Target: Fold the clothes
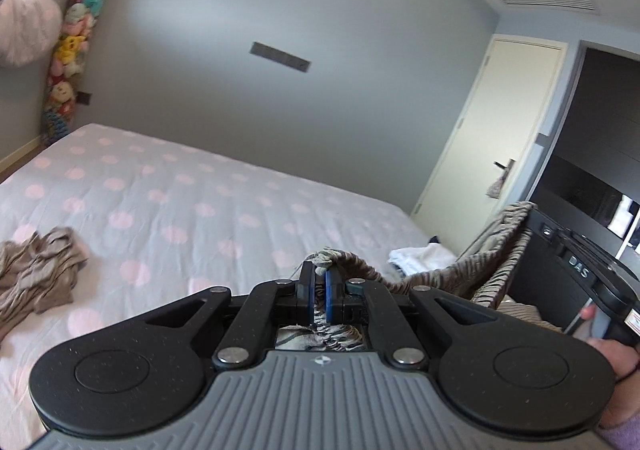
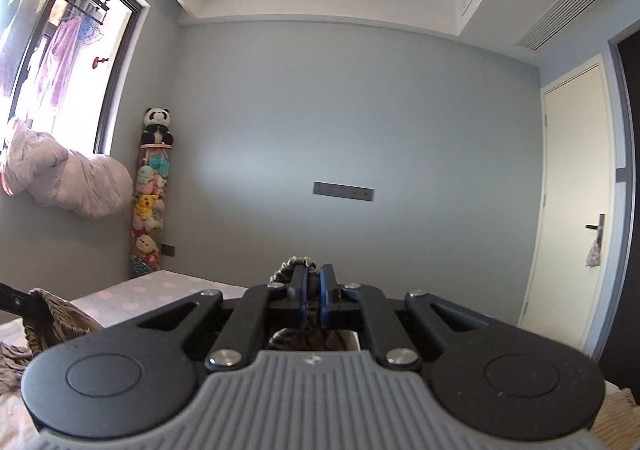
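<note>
Currently, tools: left tool and right tool were each clamped on the striped garment.
Garment: held raised over the bed.
Risk: thin edge grips; cloth could be lost if pulled apart.

Striped grey-brown garment held aloft at lower centre and right of the left view, edge bunched, stretched rightward; same fabric bunched at lower centre of the right view. Crumpled brown garment lying at left edge, on the bed.

panda plush atop toy column | door shut | wall vent
</note>
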Demonstrator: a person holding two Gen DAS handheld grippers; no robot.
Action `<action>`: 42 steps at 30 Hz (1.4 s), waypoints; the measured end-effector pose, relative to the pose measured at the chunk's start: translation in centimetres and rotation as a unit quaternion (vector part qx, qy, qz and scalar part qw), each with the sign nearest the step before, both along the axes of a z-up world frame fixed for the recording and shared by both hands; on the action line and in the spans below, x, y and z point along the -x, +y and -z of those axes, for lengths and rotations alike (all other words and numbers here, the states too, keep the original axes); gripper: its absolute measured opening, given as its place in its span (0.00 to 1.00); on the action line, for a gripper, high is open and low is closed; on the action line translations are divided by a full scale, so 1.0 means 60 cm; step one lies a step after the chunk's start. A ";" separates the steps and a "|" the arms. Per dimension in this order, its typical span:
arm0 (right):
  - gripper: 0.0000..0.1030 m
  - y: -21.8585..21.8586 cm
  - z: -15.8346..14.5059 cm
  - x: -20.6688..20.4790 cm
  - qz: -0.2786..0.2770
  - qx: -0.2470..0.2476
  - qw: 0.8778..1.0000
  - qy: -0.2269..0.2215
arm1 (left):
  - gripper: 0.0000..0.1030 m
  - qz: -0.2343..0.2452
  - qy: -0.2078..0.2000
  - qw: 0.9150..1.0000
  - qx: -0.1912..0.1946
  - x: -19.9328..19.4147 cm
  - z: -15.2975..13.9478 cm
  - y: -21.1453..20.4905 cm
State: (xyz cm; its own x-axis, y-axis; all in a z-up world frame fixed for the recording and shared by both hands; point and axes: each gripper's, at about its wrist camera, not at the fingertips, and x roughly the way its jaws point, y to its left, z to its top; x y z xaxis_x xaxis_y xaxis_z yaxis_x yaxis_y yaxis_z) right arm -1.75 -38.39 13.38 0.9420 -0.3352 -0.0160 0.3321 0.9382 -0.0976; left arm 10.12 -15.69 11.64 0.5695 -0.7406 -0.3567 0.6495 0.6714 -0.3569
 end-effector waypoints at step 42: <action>0.07 -0.188 0.159 -0.331 -0.059 -0.114 0.956 0.264 | 0.03 -0.090 0.101 0.968 -0.214 -0.248 0.222 -0.119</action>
State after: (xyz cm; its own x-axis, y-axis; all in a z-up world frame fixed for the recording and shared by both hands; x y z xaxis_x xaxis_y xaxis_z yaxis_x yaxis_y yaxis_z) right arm 18.11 -49.68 3.85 0.8139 -0.1587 -0.5589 0.1842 0.9828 -0.0107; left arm 24.99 -22.82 -1.67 0.5618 -0.3968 -0.7259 0.4550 0.8810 -0.1294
